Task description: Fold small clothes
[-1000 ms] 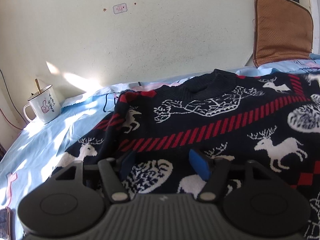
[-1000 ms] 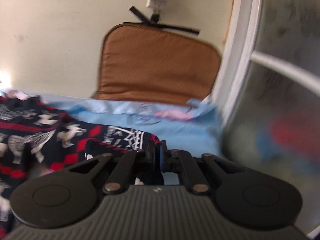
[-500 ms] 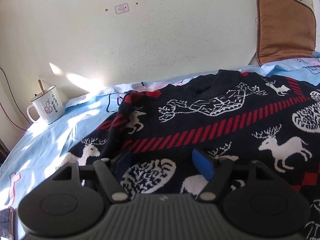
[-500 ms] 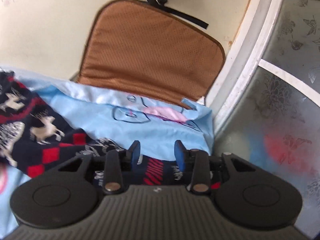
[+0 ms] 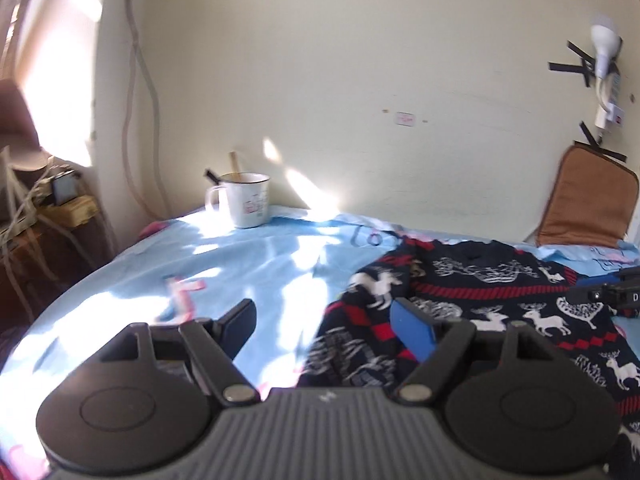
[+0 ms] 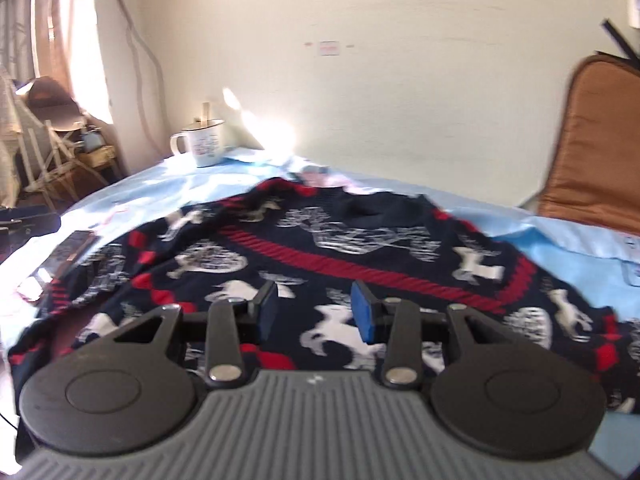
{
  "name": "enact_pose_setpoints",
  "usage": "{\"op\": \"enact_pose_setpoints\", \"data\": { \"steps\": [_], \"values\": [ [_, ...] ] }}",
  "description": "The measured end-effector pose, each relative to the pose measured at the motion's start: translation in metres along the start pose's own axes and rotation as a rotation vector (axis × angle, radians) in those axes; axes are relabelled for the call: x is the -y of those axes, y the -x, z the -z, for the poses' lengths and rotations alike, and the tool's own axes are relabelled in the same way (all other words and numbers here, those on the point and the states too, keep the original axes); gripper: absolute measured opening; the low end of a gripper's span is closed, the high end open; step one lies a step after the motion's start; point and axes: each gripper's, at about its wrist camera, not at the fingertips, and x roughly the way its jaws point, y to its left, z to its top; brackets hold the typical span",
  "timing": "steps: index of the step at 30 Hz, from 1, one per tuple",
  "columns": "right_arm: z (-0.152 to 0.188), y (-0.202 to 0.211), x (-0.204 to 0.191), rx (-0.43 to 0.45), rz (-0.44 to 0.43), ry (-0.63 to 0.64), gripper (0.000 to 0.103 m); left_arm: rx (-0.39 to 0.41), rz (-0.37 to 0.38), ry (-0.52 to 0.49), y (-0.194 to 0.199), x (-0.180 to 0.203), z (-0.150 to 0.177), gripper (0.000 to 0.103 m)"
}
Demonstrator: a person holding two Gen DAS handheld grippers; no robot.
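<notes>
A dark knitted sweater [image 6: 360, 248] with white reindeer and red stripes lies spread flat on a light blue sheet [image 5: 248, 264]. In the left wrist view it lies to the right [image 5: 492, 300]. My left gripper [image 5: 324, 320] is open and empty, above the sweater's left edge and the bare sheet. My right gripper [image 6: 316, 308] is open and empty, low over the sweater's middle. The right gripper's tip shows at the right edge of the left wrist view [image 5: 616, 292].
A white enamel mug [image 5: 244, 200] with a stick in it stands at the back left by the wall; it also shows in the right wrist view [image 6: 202, 144]. A brown cushion [image 5: 588, 208] leans on the wall at the right. A dark flat device [image 6: 60, 260] lies at the sheet's left.
The left gripper has pulled back and swung left, off the sweater's middle to its left edge. The right gripper opened, let go of the sweater's sleeve, and swung left over the sweater.
</notes>
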Motion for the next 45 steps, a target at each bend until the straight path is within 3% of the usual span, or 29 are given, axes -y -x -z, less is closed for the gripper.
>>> {"op": "enact_pose_setpoints", "data": {
  "steps": [4, 8, 14, 18, 22, 23, 24, 27, 30, 33, 36, 39, 43, 45],
  "values": [
    [-0.009, -0.025, -0.055, -0.075, -0.224, -0.004, 0.043, 0.014, -0.093, 0.07, 0.038, -0.046, 0.022, 0.076],
    [-0.001, -0.049, -0.107, -0.236, -0.436, -0.016, 0.044, 0.042, -0.128, 0.151, 0.059, -0.076, 0.038, 0.076],
    [0.017, -0.073, -0.157, -0.39, -0.49, -0.004, 0.044, 0.057, -0.106, 0.197, 0.065, -0.099, 0.052, 0.076],
    [0.028, -0.093, -0.162, -0.475, -0.52, -0.138, 0.046, 0.056, -0.086, 0.202, 0.064, -0.099, 0.059, 0.076],
    [0.028, -0.097, -0.18, -0.465, -0.534, -0.129, 0.04, 0.05, -0.086, 0.203, 0.064, -0.103, 0.064, 0.076],
    [0.028, -0.097, -0.183, -0.472, -0.533, -0.11, 0.019, 0.048, -0.084, 0.208, 0.063, -0.107, 0.064, 0.076],
    [0.026, -0.097, -0.183, -0.473, -0.526, -0.097, 0.014, 0.047, -0.084, 0.213, 0.063, -0.109, 0.065, 0.076],
    [0.008, -0.081, -0.182, -0.423, -0.541, -0.046, 0.014, 0.045, -0.084, 0.222, 0.063, -0.108, 0.066, 0.076],
    [-0.029, -0.047, -0.162, -0.305, -0.571, -0.007, 0.014, 0.044, -0.077, 0.218, 0.062, -0.102, 0.066, 0.077],
    [-0.066, -0.004, -0.13, -0.183, -0.519, 0.034, 0.014, 0.04, -0.055, 0.211, 0.057, -0.099, 0.064, 0.077],
    [-0.087, 0.029, -0.094, -0.125, -0.392, 0.085, 0.014, 0.037, -0.03, 0.199, 0.05, -0.093, 0.061, 0.077],
    [-0.088, 0.044, -0.052, -0.138, -0.252, 0.096, 0.016, 0.032, 0.006, 0.183, 0.041, -0.083, 0.055, 0.077],
    [-0.061, 0.046, -0.003, -0.237, -0.108, 0.072, 0.024, 0.037, 0.065, 0.125, 0.027, -0.057, 0.041, 0.078],
    [-0.045, 0.053, 0.023, -0.248, -0.03, -0.006, 0.033, 0.04, 0.099, 0.09, 0.019, -0.041, 0.034, 0.079]
  ]
}}
